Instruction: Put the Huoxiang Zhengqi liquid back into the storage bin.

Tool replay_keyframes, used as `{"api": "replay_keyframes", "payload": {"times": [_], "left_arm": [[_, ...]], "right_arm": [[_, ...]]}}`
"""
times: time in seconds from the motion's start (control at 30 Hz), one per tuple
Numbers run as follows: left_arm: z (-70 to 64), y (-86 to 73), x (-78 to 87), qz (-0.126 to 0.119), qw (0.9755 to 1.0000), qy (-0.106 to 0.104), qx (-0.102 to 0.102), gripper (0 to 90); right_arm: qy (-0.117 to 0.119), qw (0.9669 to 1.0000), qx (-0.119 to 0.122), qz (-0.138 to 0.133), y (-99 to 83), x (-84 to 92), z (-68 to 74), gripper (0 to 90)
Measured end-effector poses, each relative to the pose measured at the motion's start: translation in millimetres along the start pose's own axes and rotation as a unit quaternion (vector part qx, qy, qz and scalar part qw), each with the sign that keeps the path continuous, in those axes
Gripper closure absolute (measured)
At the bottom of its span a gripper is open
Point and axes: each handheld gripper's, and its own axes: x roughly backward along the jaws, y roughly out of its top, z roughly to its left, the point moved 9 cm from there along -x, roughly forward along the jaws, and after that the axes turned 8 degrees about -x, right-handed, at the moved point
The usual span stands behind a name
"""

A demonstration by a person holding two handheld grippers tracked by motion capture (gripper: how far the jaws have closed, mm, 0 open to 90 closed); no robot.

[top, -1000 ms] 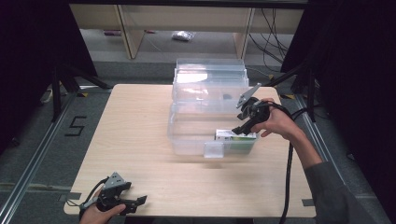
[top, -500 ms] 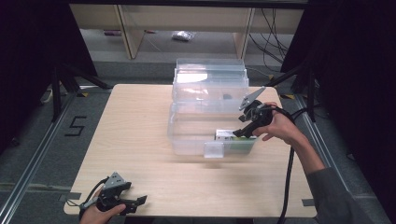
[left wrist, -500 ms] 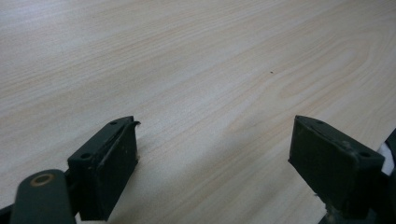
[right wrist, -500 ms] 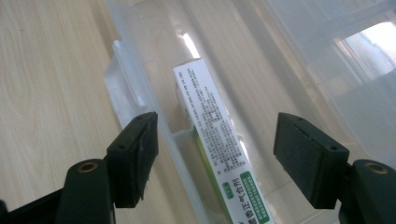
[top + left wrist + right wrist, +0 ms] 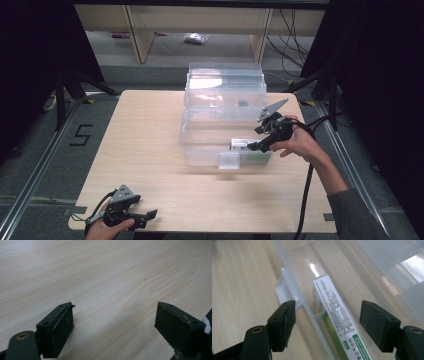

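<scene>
A clear plastic bin (image 5: pixel 200 150) stands mid-table with its lid (image 5: pixel 225 87) tipped open behind it. A white and green carton (image 5: pixel 241 145) lies flat inside, against the front wall near the right corner. My right gripper (image 5: pixel 254 148) hovers over that corner. Its jaws have just been opening, and they stand open with the carton (image 5: pixel 332 307) and the bin's wall (image 5: pixel 294 287) below the gap, untouched by the pads. At the table's front left edge my left gripper (image 5: pixel 150 216) is open over bare wood (image 5: pixel 115 325).
A clear latch tab (image 5: pixel 229 161) sticks out from the bin's front wall. The wooden table (image 5: pixel 150 130) stretches left and in front of the bin. A black cable (image 5: pixel 305 200) trails from the right gripper. Shelving stands beyond the far edge.
The right gripper has shifted slightly toward the bin's front right corner, while the carton stays lying in the bin. The left gripper has kept still.
</scene>
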Motion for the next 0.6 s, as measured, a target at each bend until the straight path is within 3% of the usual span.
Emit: {"api": "replay_keyframes", "payload": {"times": [0.07,0.1,0.2,0.27,0.3,0.5,0.53,0.6], "left_arm": [[0.0,-0.1,0.2,0.001,1.0000,0.000,0.000,14.8],[-0.2,-0.2,0.2,0.001,1.0000,-0.001,-0.001,14.9],[0.2,0.0,-0.1,0.000,1.0000,0.001,0.000,14.9],[-0.1,-0.1,0.3,0.001,1.0000,0.000,-0.001,14.9],[0.0,-0.1,0.2,0.001,1.0000,0.000,-0.001,14.9],[0.3,0.0,0.2,0.001,1.0000,0.001,0.000,14.9],[0.2,0.0,0.2,0.001,1.0000,0.001,0.000,14.9],[-0.4,0.1,0.0,0.001,1.0000,-0.001,-0.001,14.9]], "right_arm": [[0.003,0.9999,0.008,-0.007,-1.2,0.9,1.2,30.3],[0.002,0.9999,-0.005,-0.016,-2.9,2.9,4.2,29.3],[0.009,0.9995,-0.007,-0.029,-3.2,5.2,6.0,29.0],[0.008,0.9994,-0.022,-0.025,-6.5,7.7,7.9,28.0],[0.014,0.9992,-0.011,-0.036,-8.0,6.1,10.8,27.8],[0.002,0.9988,-0.023,-0.043,-15.1,7.1,17.6,25.1],[0.005,0.9983,-0.035,-0.046,-16.6,6.8,21.7,25.0],[0.002,0.9980,-0.030,-0.055,-17.8,6.0,24.2,25.3]]}}
